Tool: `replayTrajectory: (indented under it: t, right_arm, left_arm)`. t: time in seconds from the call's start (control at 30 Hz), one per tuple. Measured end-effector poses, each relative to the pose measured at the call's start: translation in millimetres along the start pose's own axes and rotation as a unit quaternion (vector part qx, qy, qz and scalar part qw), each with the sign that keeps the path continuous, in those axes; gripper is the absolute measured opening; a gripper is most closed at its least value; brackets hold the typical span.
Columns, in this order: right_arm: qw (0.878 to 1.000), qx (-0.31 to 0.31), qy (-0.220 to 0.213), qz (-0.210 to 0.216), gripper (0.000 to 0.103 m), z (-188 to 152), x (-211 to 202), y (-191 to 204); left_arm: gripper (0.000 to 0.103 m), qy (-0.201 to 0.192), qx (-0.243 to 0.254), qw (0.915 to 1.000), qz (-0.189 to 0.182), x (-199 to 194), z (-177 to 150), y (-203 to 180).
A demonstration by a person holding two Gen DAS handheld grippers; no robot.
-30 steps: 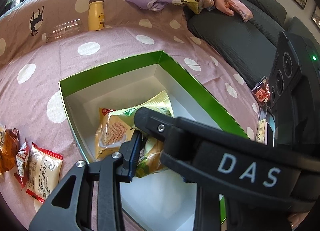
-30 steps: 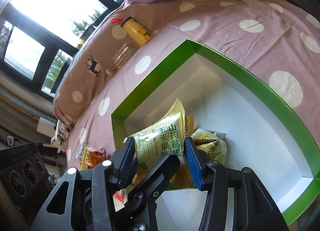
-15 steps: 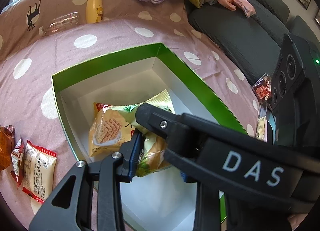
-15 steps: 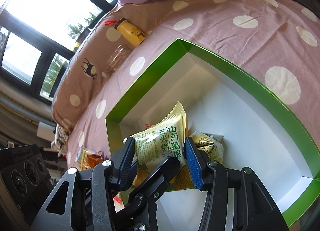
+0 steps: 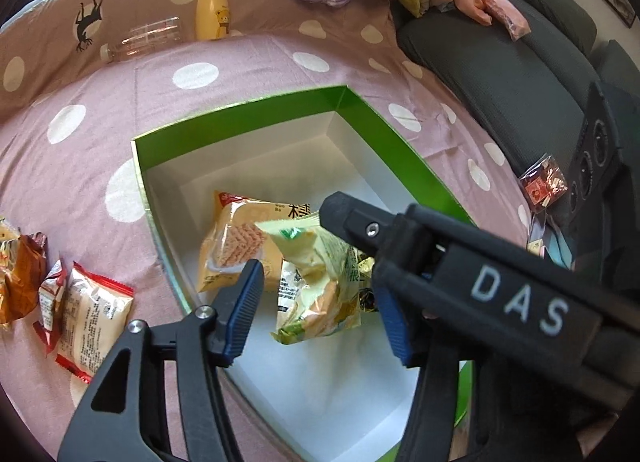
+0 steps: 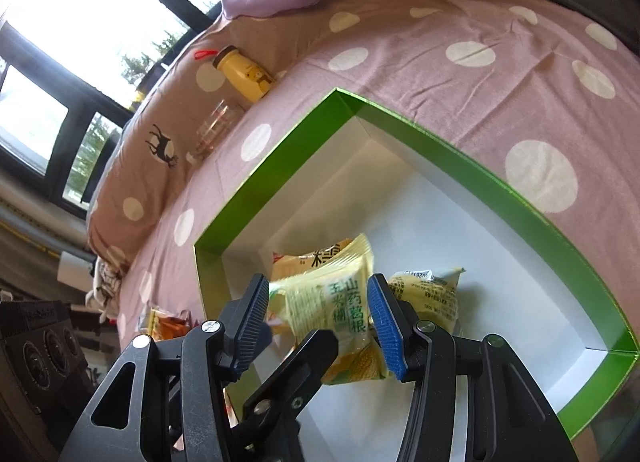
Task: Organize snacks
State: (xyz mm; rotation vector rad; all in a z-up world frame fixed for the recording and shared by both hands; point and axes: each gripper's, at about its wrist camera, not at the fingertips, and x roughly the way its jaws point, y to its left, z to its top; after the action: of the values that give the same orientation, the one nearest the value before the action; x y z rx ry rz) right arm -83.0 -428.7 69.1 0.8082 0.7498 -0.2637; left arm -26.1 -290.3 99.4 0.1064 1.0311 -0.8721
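- The jaws of my left gripper (image 5: 318, 310) have just been opening; the pale green packet (image 5: 312, 278) sits between the pads without touching them, so it is released.
- This packet is inside the green box (image 5: 240, 121), near its left wall, partly over the wafer packet (image 5: 236, 250).
- My right gripper (image 6: 320, 322) has its pads on both sides of the same packet; the picture is blurred there, and I cannot tell if they press it.
- To finish well, I would lift the left gripper straight up, not dragging the packet.
- Then I would go for the red-edged snacks (image 5: 92, 310) lying left of the box.
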Motion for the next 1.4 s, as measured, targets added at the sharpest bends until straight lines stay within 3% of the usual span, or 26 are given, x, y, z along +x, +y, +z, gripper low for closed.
replayTrajectory:
  t: [0.1,0.23,0.37,0.5,0.63,0.77,0.97,1.07,1.17,1.27,1.4]
  right_arm:
    - [1.0,-0.004,-0.01,0.004,0.058,-0.6,-5.3,5.9]
    - [0.999,-0.029,-0.027,0.015,0.068,-4.5,-15.0,25.2]
    - [0.996,-0.065,-0.037,0.048,0.081,-12.9,-25.2,50.7]
    - [0.99,-0.112,-0.033,0.075,0.081,-26.1,-28.6,86.8]
    - [0.981,-0.168,-0.005,0.093,0.082,-45.3,-17.1,123.7]
    - [0.969,-0.233,0.032,0.078,0.082,-70.6,7.8,158.5]
    - [0.955,-0.272,0.108,0.049,0.082,-98.1,59.1,182.5]
    - [0.954,-0.271,0.129,0.006,0.082,-104.6,87.6,182.5]
    - [0.954,-0.264,0.142,-0.029,0.082,-104.5,111.8,177.0]
    - [0.96,-0.246,0.132,-0.031,0.082,-99.0,121.6,174.2]
    - [0.959,-0.259,0.115,-0.027,0.08,-99.0,128.7,179.8]
  left_arm:
    - [0.073,-0.024,-0.006,0.9997,0.002,-19.4,-5.0,7.5]
    - [0.083,-0.053,-0.029,0.998,0.021,-48.1,-15.5,25.3]
    - [0.086,-0.083,-0.066,0.9928,0.056,-82.1,-30.7,55.3]
    - [0.101,-0.111,-0.107,0.9824,0.106,-113.2,-49.1,86.9]
    - [0.101,-0.123,-0.144,0.9714,0.143,-138.4,-72.8,121.8]
    - [0.101,-0.125,-0.194,0.9573,0.174,-149.3,-100.0,158.5]
    - [0.101,-0.108,-0.263,0.9457,0.158,-141.1,-130.5,202.2]
    - [0.101,-0.08,-0.284,0.9434,0.152,-131.5,-135.1,216.6]
    - [0.101,-0.073,-0.306,0.9359,0.158,-128.5,-138.4,223.4]
    - [0.101,-0.07,-0.308,0.9374,0.148,-125.9,-139.2,224.6]
    - [0.1,-0.063,-0.308,0.9389,0.14,-120.1,-139.8,223.5]
